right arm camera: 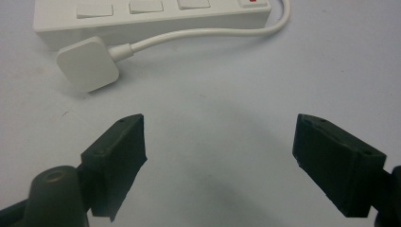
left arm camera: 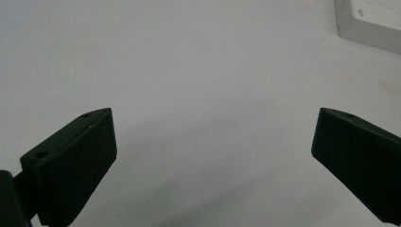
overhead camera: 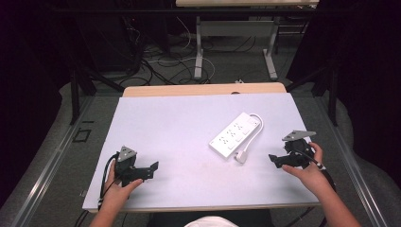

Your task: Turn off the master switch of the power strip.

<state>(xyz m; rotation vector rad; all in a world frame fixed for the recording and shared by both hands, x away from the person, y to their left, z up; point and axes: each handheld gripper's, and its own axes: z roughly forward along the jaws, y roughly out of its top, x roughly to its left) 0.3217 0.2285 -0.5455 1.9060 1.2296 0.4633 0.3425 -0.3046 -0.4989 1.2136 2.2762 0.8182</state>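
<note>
Item: power strip point(overhead camera: 236, 135), white, lying flat on the white table point(overhead camera: 170, 137), set on a diagonal, right of the table's middle. Rocker switches run along the top face in the right gripper view; a red mark sits at one end. The cord point(overhead camera: 257, 127) leaves the strip's far end, loops round and runs back along the strip's right side.

Item: plug point(overhead camera: 240, 156), white, flat and square, lying on the table just beside the strip's near end, at the end of the cord.

Item: right gripper point(overhead camera: 274, 160), held in the right hand point(overhead camera: 309, 170), near the strip on its right and pointing toward the plug. Jaws spread wide, nothing between them; plug just ahead of them in the right gripper view point(right arm camera: 88, 64).

Item: left gripper point(overhead camera: 153, 168), held in the left hand point(overhead camera: 118, 187), well apart from the strip on its left, near the table's front edge. Jaws spread wide, nothing between them; a corner of the strip point(left arm camera: 369, 23) lies ahead in the left gripper view.
</note>
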